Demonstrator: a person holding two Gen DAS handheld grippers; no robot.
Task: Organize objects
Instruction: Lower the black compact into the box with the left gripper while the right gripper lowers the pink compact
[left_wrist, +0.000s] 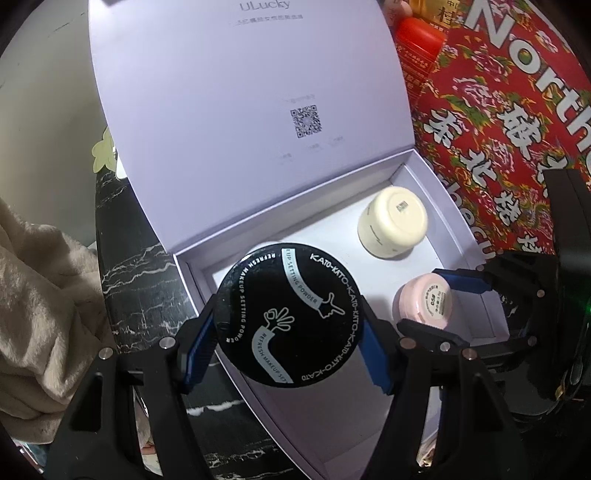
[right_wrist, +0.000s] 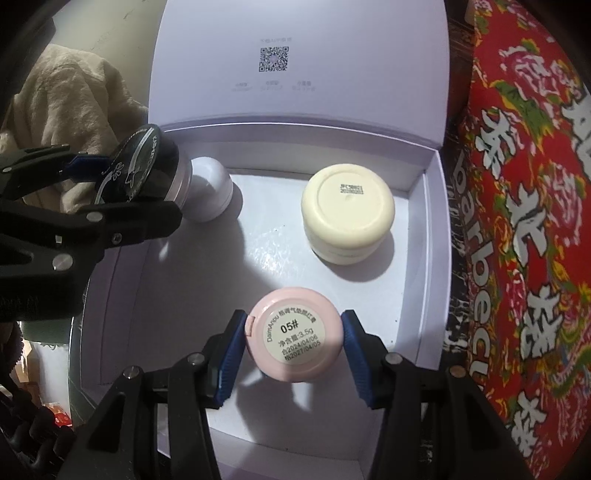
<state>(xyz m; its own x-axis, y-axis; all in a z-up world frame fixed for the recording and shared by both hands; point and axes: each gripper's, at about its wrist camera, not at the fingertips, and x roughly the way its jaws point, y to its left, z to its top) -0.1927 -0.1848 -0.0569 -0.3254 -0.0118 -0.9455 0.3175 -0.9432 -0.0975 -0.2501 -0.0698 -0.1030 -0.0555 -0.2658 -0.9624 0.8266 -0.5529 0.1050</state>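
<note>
Black marbled tabletop (left_wrist: 133, 280) carries an open lilac box (right_wrist: 428, 229), its near edge cut off. Inside, a white jar (right_wrist: 210, 188) at the far-left corner is half hidden by the black powder jar (left_wrist: 288, 314) clamped in the left gripper (left_wrist: 286, 332). Right gripper (right_wrist: 293, 350) squeezes a pink labelled compact (right_wrist: 293, 334) above the right side; a cream jar (right_wrist: 347, 214) sits far-right.

Black powder jar (left_wrist: 288, 317), pink compact (right_wrist: 293, 334), cream jar (right_wrist: 347, 212), lilac box (right_wrist: 428, 236), red floral cloth (right_wrist: 524, 221).
</note>
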